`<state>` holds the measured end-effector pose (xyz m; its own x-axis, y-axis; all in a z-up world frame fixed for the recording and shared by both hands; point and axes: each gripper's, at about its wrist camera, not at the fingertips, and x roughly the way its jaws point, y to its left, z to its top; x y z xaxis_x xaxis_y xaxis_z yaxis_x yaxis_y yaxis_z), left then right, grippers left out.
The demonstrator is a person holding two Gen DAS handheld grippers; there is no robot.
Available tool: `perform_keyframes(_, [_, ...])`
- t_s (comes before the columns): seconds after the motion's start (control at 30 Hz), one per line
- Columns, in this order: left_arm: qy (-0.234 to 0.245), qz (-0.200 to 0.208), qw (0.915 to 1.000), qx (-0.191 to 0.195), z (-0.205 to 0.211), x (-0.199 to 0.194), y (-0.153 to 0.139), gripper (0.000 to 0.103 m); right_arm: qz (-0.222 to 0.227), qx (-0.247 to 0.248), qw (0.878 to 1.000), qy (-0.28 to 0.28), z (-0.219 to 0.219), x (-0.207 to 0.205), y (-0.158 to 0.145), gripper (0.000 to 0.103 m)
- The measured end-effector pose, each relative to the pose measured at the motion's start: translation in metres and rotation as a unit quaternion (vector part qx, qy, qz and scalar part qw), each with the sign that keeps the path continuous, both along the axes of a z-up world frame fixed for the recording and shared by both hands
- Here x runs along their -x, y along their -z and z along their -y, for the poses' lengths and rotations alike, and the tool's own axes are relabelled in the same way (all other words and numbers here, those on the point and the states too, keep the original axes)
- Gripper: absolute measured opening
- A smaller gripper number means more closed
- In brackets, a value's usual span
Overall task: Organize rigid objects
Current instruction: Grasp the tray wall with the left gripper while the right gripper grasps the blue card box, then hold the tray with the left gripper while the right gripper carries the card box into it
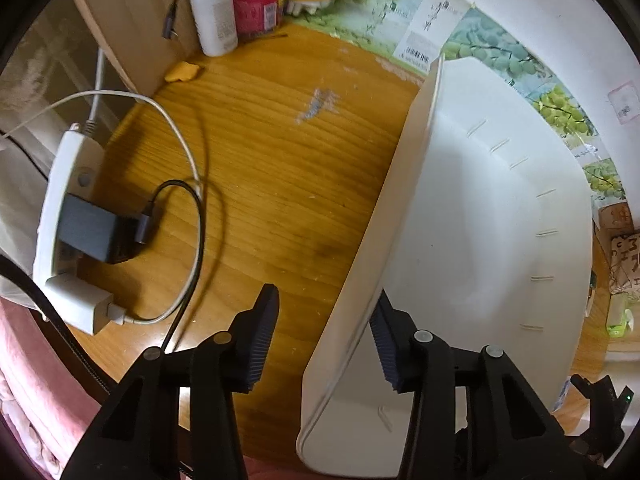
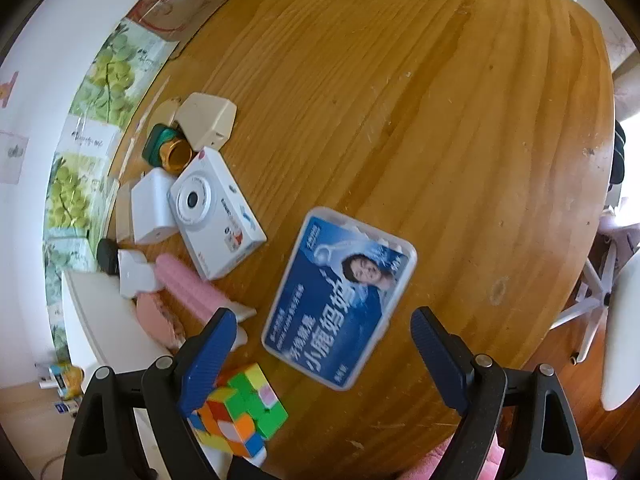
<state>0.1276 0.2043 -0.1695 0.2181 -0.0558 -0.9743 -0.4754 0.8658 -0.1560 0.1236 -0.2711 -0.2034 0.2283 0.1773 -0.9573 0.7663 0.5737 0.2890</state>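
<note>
Wooden table point(image 1: 280, 168): left gripper point(image 1: 324, 340), jaws half-open, straddles white bin point(image 1: 480, 220) rim; right gripper point(image 2: 320, 360), wide open and empty, above blue box point(image 2: 340, 300); bare wood upper right.

Beside my white bin point(image 1: 472, 216) on the orange-brown, wood-grained table point(image 2: 440, 120), I see a blue-printed box point(image 2: 340, 300), a white camera point(image 2: 216, 216), a pink comb point(image 2: 188, 288) and a multicoloured cube point(image 2: 240, 412) of green, orange, yellow patches.
</note>
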Motion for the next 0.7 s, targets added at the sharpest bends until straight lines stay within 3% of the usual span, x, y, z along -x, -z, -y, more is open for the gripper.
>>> perform_keyframes(0.13, [0.010,-0.012,0.9998,0.013,0.003,-0.013,0.008,0.034,-0.006,0.003,1.000,0.009,0.002,-0.005,0.004,0.085])
perform_keyframes(0.2, [0.016,-0.015,0.9996,0.019,0.005,-0.018,0.011,0.023,-0.011,0.005,1.000,0.013,0.003,-0.008,0.007,0.083])
perform_keyframes(0.37, [0.029,-0.033,0.9987,0.024,0.011,-0.025,0.020,0.008,-0.026,0.009,1.000,0.016,0.005,-0.010,0.011,0.068])
perform_keyframes(0.7, [0.035,-0.036,0.9984,0.024,0.007,-0.029,0.019,0.007,-0.020,0.010,1.000,0.004,0.002,-0.019,0.013,0.063])
